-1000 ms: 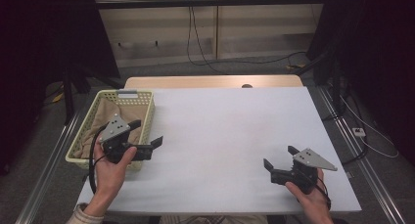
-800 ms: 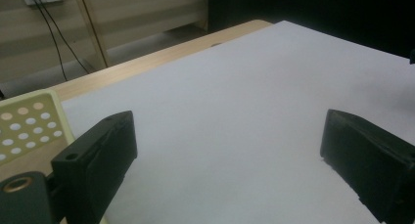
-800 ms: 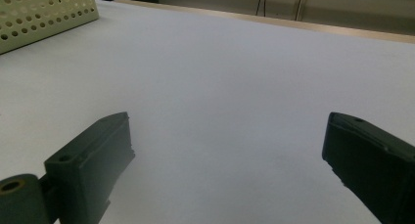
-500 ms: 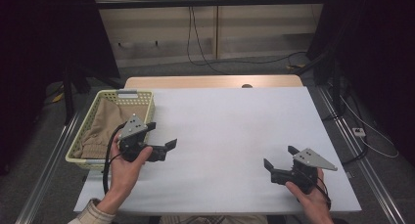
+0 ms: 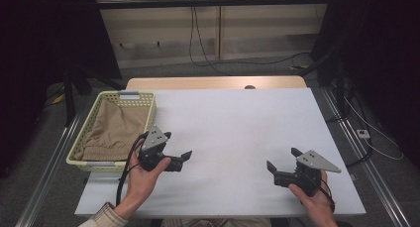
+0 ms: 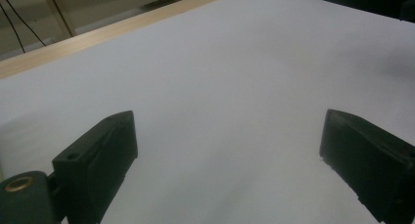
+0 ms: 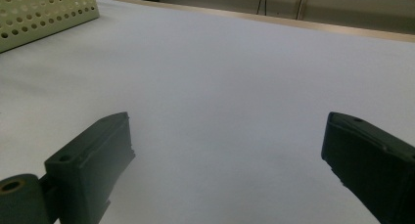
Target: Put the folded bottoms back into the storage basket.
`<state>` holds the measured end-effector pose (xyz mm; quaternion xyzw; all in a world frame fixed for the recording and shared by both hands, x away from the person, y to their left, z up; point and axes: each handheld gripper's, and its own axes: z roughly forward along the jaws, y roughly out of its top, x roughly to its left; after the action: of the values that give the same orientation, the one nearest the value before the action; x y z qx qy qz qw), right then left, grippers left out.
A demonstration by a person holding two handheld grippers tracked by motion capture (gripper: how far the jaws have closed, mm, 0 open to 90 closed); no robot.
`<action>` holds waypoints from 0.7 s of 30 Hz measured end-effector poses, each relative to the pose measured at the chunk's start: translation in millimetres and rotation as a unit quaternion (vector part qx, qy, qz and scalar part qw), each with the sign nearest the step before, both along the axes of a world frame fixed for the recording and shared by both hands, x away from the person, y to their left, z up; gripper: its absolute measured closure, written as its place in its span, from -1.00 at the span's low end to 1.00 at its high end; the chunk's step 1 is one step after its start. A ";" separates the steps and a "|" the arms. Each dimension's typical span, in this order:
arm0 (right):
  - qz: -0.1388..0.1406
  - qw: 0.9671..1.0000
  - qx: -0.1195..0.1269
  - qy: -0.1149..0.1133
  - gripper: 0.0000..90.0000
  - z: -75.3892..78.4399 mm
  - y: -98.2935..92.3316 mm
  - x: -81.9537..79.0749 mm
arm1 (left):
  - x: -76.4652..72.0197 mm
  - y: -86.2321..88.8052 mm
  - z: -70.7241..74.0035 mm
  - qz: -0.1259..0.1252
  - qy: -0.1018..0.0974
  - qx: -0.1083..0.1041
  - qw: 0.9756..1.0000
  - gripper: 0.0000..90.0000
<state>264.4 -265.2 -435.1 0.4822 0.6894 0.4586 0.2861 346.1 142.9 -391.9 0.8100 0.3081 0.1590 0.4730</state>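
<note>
1. Two grippers sit low over the white table (image 5: pixel 237 133) in the high view: my left gripper (image 5: pixel 177 156) just beside the basket (image 5: pixel 79 148), my right gripper (image 5: pixel 281 163) well apart near the front right. Both are spread wide and hold nothing. The cloth (image 5: pixel 116 130), tan and soft, lies crumpled inside the perforated, pale-yellow plastic basket. To lift it cleanly, I judge the left gripper should turn toward the basket and pinch a raised fold, clear of the rim.

2. Left gripper view: my matte black jaws stand far apart over smooth, bare white board, a wooden edge (image 6: pixel 98 35) beyond. Nothing lies between them.

3. Right gripper view: jaws equally wide, empty; the basket's holed wall (image 7: pixel 44 11) shows at the far corner, across the flat white surface.
</note>
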 end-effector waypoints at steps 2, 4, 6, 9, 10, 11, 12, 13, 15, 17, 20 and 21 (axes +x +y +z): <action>0.000 1.000 0.000 0.000 -0.89 0.0 0.1 -0.1 | -1.5 -0.9 -4.5 -0.001 0.006 0.001 1.000 -0.84; 0.000 1.000 0.000 0.000 -0.89 0.1 0.1 -0.3 | -3.0 -1.0 -8.3 -0.002 0.010 -0.002 1.000 -0.84; 0.000 1.000 0.000 0.000 -0.89 0.1 0.0 -0.3 | -4.4 0.1 -12.1 -0.002 0.013 -0.005 1.000 -0.84; 0.000 1.000 -0.001 0.000 -0.89 -0.1 -0.2 -0.1 | -5.1 2.9 -18.5 -0.001 0.009 -0.006 1.000 -0.85; 0.000 1.000 0.000 0.001 -0.89 0.0 0.0 -0.4 | -4.9 3.8 -20.4 -0.001 0.012 -0.008 1.000 -0.85; -0.001 1.000 0.000 0.000 -0.89 0.1 0.1 -0.6 | -4.6 4.6 -22.7 0.000 0.016 -0.010 1.000 -0.85; -0.001 1.000 0.000 -0.001 -0.89 0.2 0.2 -0.9 | -4.8 5.8 -24.7 0.000 0.019 -0.009 1.000 -0.85; -0.001 1.000 0.000 -0.001 -0.89 0.2 0.2 -1.0 | -5.4 6.8 -26.6 0.001 0.018 -0.009 1.000 -0.85; -0.002 1.000 0.000 0.000 -0.89 0.3 0.0 -1.3 | -6.9 9.0 -30.1 0.004 0.022 -0.011 1.000 -0.85; -0.003 1.000 0.001 -0.001 -0.89 0.4 -0.3 -1.6 | -8.4 11.3 -32.7 0.005 0.022 -0.009 1.000 -0.85; -0.005 1.000 0.001 -0.002 -0.90 0.5 -0.8 -1.9 | -12.7 13.5 -34.5 0.009 0.022 -0.009 1.000 -0.85; -0.005 1.000 0.002 -0.003 -0.90 0.7 -0.9 -2.3 | -14.2 14.1 -35.1 0.008 0.021 -0.008 1.000 -0.85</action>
<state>262.1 -266.1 -434.4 0.4848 0.6854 0.4597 0.2895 331.9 157.0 -427.0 0.8068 0.3255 0.1432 0.4718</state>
